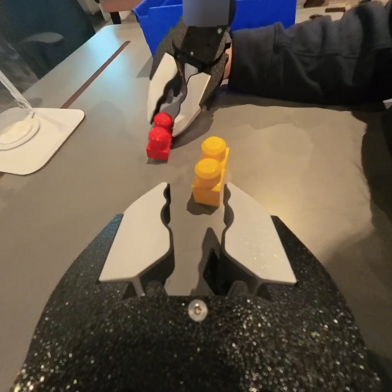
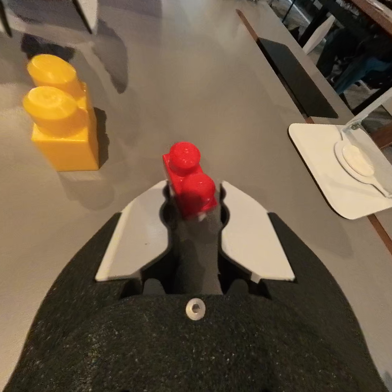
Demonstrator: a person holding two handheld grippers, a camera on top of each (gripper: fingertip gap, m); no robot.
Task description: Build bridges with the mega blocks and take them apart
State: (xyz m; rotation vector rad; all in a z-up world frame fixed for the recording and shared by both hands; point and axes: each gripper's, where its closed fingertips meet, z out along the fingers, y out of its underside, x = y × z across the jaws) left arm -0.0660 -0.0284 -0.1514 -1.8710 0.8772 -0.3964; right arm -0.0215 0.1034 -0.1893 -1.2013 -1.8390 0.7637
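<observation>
A yellow two-stud block (image 1: 210, 176) stands upright on the grey table (image 1: 286, 169). My left gripper (image 1: 198, 186) is open. The block's near end sits between its fingertips, close to the right one and clear of the left one. A smaller red two-stud block (image 1: 159, 142) lies on the table farther back and left. My right gripper (image 2: 193, 185) is open, its jaws straddling one end of the red block (image 2: 191, 180), which sits slightly turned between them. The right gripper also shows in the left wrist view (image 1: 164, 127). The yellow block (image 2: 61, 118) appears at the left of the right wrist view.
A white stand base with a clear plastic upright (image 1: 42, 137) sits on the table near the red block; it also shows in the right wrist view (image 2: 339, 169). A blue bin (image 1: 165, 27) stands at the table's far side. A person's dark sleeve (image 1: 307, 59) rests at the right. The grippers' ends are close to 15 centimetres from one another.
</observation>
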